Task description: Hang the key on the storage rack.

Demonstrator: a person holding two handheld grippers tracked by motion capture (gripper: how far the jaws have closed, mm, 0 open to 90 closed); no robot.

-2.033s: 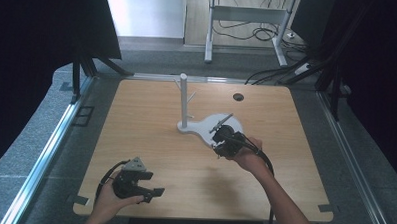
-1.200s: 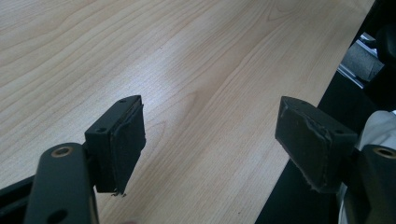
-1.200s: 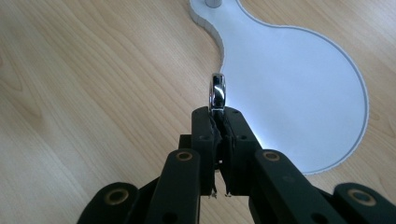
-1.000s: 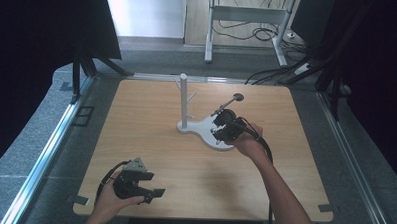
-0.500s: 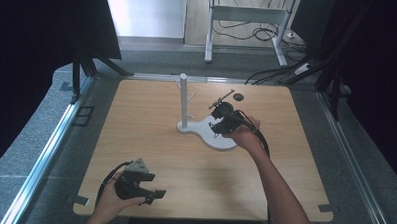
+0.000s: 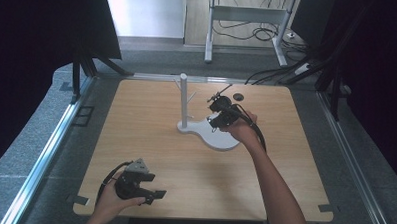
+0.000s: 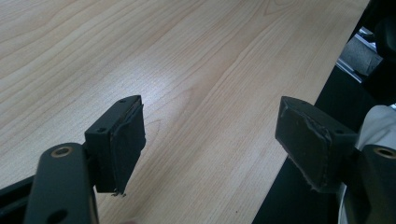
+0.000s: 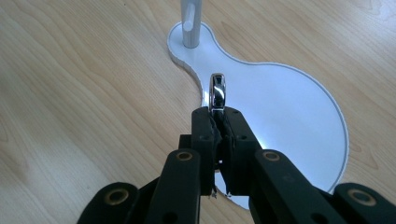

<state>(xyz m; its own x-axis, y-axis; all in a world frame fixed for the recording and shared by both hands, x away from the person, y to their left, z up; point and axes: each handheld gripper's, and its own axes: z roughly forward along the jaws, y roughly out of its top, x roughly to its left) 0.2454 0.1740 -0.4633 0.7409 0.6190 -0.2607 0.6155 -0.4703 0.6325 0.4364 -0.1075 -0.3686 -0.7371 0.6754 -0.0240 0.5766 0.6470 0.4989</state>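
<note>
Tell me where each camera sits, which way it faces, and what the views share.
High view: above the person's side, facing forward and down on the table; both forearms, left gripper, right gripper.
Left gripper view: on the left gripper, looking along its open jaws at bare wood near the table edge.
Right gripper view: on the right gripper, jaws shut on a shiny ring, facing the white stand.
Shared: high and right gripper views both show the stand and its post.

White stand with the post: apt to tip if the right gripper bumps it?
Probably not easily: the stand has a wide flat base lying on the table. Its thin post is tall, so a knock near the top could rock it. It looks light, so it may slide.
</note>
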